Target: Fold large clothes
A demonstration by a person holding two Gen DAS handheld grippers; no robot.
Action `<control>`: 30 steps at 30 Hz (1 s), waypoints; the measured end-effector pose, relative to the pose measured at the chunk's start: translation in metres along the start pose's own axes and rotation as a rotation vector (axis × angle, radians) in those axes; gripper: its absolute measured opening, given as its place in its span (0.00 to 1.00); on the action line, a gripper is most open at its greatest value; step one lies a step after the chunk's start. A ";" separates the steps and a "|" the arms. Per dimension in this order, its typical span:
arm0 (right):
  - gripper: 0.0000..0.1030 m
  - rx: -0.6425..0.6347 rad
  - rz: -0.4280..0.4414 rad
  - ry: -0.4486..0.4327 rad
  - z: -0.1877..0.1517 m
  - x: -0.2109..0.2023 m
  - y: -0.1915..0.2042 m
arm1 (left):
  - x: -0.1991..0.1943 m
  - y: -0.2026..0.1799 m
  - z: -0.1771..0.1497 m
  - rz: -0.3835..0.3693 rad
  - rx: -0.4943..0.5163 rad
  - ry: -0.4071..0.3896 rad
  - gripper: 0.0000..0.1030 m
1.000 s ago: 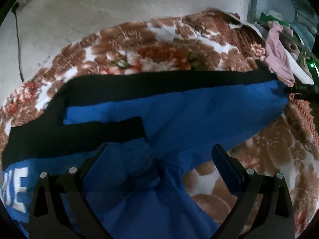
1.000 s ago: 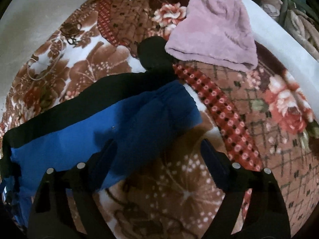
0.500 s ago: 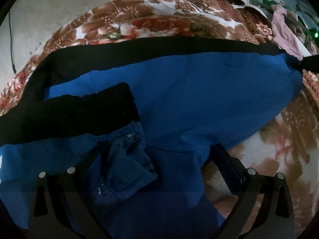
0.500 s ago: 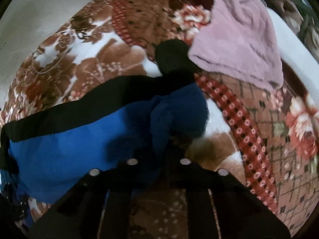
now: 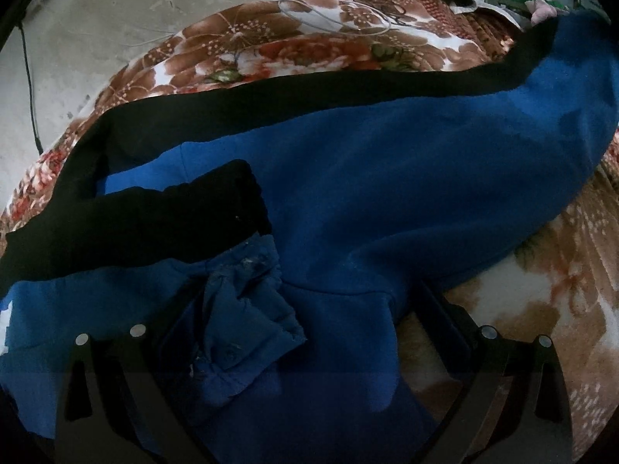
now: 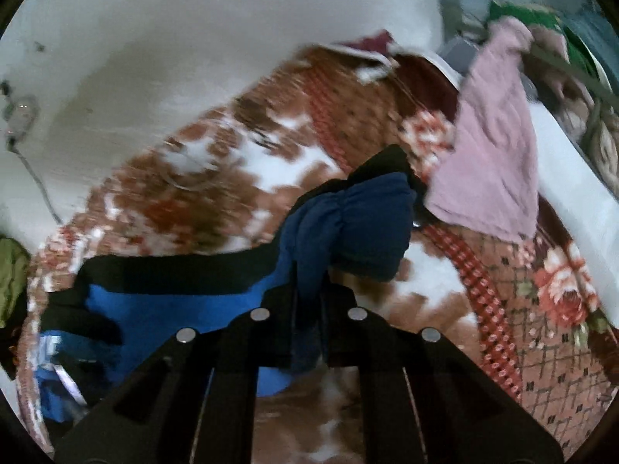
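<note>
A large blue garment with black bands lies spread on a floral blanket. My left gripper is open, its fingers straddling a bunched blue fold with a pocket-like flap. In the right wrist view my right gripper is shut on the garment's far end and holds it lifted above the blanket. That raised end shows at the upper right of the left wrist view.
A pink cloth lies on the blanket to the right, by a white edge and a pile of clothes. A wall with a hanging cable runs behind. A green cloth lies at far left.
My right gripper closed on the garment's end and lifted it up and back. My left gripper moved forward over the bunched fold and stayed open.
</note>
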State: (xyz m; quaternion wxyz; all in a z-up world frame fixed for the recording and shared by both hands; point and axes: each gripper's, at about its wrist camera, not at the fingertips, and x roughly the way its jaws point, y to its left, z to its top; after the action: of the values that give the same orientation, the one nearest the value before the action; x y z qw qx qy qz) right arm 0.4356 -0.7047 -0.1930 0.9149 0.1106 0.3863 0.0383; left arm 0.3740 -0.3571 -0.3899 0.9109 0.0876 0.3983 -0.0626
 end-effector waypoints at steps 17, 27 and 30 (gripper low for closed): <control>0.08 -0.213 0.278 -0.025 0.009 -0.076 0.273 | -0.080 0.048 -0.002 -0.096 -0.109 -0.104 0.95; 0.08 -0.324 0.376 0.032 -0.034 -0.055 0.426 | -0.173 0.169 -0.069 -0.041 -0.281 -0.142 0.95; 0.08 -0.369 0.399 0.066 -0.066 -0.038 0.479 | -0.191 0.212 -0.090 0.024 -0.264 -0.151 0.95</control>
State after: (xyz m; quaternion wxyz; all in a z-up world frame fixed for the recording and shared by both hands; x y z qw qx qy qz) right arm 0.3688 -0.2332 -0.1000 0.8809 0.0147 0.3730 0.2911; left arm 0.2198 -0.1225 -0.2860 0.9426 -0.0332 0.3322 -0.0051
